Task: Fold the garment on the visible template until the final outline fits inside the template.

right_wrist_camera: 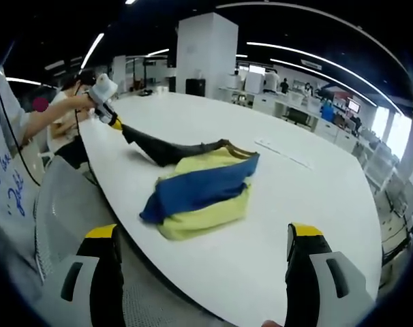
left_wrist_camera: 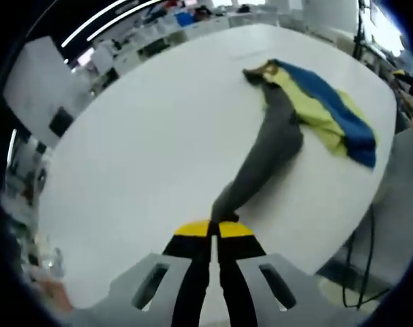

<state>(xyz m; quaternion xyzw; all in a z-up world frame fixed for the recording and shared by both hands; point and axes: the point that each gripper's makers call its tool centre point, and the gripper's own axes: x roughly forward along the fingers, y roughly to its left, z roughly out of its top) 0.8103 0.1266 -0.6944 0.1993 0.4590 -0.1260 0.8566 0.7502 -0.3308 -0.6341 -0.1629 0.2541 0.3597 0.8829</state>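
Table [right_wrist_camera: 274, 204]: I see a big white oval top, bare on the far side and to the right of the cloth. A pale marked strip lies far right on it; I cannot tell if that is the template.

Garment [right_wrist_camera: 200, 187]: it lies bunched near the table's near edge, a yellow and blue body with a grey sleeve [left_wrist_camera: 268, 146] pulled out long to the left. In the left gripper view I see the same heap at the far right, close to the rim.

Handling: I judge it soft, light and limp. It will sag and drag on the smooth top, not hold a shape, so I expect it to slide easily when tugged.

Where to hold: I would pinch hems, cuffs or corners, one layer if I can, since the heap hides which edges are which.

Left gripper [left_wrist_camera: 215, 228]: its jaws are pressed together on the sleeve's end, holding it stretched.

Right gripper [right_wrist_camera: 203, 238]: its jaws stand wide apart with nothing between them, hovering off the near edge, short of the cloth.

Edges: the heap sits near the table's near rim, so I judge a careless pull toward me could tip it off.

Open room: plenty of free top lies beyond the cloth for spreading it flat.
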